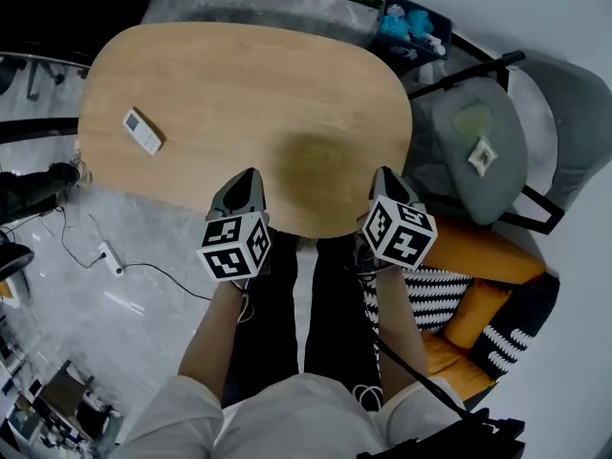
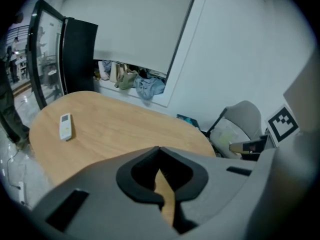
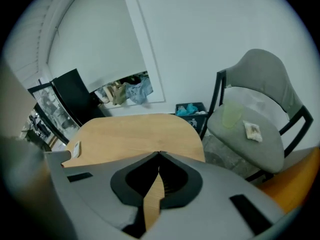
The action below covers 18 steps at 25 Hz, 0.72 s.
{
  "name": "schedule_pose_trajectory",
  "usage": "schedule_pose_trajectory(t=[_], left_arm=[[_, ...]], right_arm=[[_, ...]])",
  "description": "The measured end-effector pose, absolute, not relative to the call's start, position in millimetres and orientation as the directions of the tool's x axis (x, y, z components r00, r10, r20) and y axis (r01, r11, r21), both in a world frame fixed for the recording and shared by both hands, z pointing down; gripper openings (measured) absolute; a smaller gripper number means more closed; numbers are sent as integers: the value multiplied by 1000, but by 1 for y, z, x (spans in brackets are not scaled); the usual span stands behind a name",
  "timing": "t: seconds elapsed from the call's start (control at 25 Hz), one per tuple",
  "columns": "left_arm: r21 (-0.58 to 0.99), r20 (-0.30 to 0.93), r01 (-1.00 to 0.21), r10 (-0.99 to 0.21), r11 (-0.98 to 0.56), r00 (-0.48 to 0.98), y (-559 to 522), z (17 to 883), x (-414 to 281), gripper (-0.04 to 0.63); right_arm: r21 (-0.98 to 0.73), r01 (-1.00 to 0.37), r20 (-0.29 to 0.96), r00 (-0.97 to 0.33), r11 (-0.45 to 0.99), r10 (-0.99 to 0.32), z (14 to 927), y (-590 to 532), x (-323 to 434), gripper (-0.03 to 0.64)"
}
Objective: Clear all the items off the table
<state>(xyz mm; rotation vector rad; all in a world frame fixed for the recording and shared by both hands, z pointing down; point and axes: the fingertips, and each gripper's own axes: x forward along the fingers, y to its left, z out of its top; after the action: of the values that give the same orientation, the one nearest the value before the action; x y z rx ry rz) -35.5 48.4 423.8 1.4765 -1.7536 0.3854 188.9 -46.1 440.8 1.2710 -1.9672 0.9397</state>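
A white remote [image 1: 143, 130] lies alone near the left end of the oval wooden table [image 1: 249, 75]. It also shows in the left gripper view as the remote [image 2: 65, 126] and small at the left of the right gripper view as the remote [image 3: 76, 149]. My left gripper [image 1: 251, 173] hangs over the table's near edge, its jaws shut with nothing between them, as the left gripper [image 2: 159, 149] shows in its own view. My right gripper [image 1: 384, 172] is over the near right edge, shut and empty too, seen closer as the right gripper [image 3: 159, 154].
A grey chair [image 1: 459, 175] stands right of the table, with a pale green item [image 1: 471, 120] and a small packet [image 1: 482, 155] on its seat. A dark bin [image 1: 413, 29] with blue things stands behind it. Orange and striped cushions [image 1: 478, 266] lie near right. A power strip [image 1: 110, 256] is on the floor at left.
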Motion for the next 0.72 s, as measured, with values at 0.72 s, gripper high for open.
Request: schedule_pose_trajectory(t=[0.72], left_arm=[[234,761,-717,-583,657,-286,190,459,-217,0]], right_arm=[[-273,-705,805,-540,655,-246,468,15,-55,25]])
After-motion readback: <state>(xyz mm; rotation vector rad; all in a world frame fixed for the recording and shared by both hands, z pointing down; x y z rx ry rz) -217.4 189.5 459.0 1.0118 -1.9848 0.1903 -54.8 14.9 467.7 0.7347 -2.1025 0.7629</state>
